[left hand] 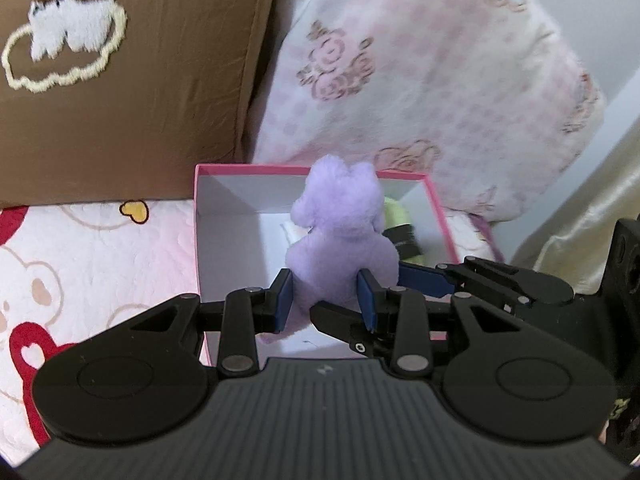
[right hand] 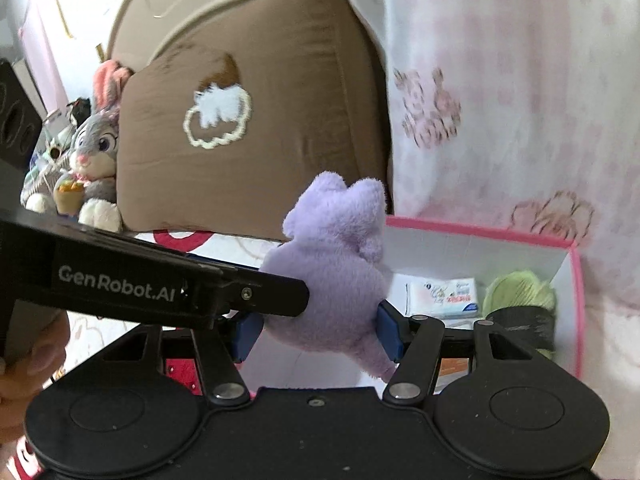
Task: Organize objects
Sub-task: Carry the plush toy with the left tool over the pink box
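A lilac plush toy [left hand: 340, 232] hangs over an open pink-rimmed white box [left hand: 280, 168], held by both grippers at once. My left gripper [left hand: 325, 302] is shut on its lower body, blue pads pressing in from both sides. In the right wrist view, my right gripper [right hand: 319, 334] is also shut on the plush [right hand: 332, 264], with the left gripper's black finger [right hand: 264, 292] crossing in from the left. The box [right hand: 480, 234] holds a tissue pack [right hand: 444, 296] and a green bundle with a black band [right hand: 520, 296].
A brown pillow [right hand: 260, 120] and a pink patterned blanket [right hand: 520, 100] stand right behind the box. A grey bunny plush [right hand: 96, 152] sits at the far left. The box rests on a white and pink bear-print bedcover [left hand: 100, 264]. A hand [right hand: 24, 360] shows at lower left.
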`<act>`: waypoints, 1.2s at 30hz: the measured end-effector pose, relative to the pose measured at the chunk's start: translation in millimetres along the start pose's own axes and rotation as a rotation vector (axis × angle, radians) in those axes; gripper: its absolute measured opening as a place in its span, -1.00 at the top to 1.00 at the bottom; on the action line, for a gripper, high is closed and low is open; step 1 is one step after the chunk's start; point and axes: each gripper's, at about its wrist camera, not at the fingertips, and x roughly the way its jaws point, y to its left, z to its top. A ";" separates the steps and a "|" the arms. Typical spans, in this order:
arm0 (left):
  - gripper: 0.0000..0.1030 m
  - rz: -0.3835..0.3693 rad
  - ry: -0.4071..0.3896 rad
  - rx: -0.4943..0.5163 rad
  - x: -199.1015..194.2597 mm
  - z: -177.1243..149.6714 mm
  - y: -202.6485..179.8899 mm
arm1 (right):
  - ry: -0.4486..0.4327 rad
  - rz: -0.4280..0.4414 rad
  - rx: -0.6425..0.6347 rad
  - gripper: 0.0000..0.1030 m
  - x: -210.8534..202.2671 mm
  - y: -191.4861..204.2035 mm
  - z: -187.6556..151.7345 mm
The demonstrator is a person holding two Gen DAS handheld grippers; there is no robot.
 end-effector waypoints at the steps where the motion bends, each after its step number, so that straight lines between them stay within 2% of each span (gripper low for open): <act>1: 0.36 0.010 0.010 -0.002 8.1 1.3 1.0 | 0.007 0.008 0.012 -0.25 8.2 -6.4 -1.2; 7: 0.36 0.053 0.074 -0.022 53.4 2.3 6.5 | 0.060 0.038 0.067 -0.25 45.0 -34.0 -10.6; 18: 0.36 0.146 0.180 -0.032 94.6 -6.1 12.9 | 0.167 0.093 0.118 -0.25 85.4 -53.2 -30.0; 26: 0.36 0.169 0.224 -0.043 102.0 -19.4 14.7 | 0.244 0.149 0.101 -0.25 95.9 -56.4 -40.1; 36: 0.37 0.118 0.235 -0.058 109.0 -25.1 18.5 | 0.303 0.138 0.162 -0.23 103.5 -64.7 -45.5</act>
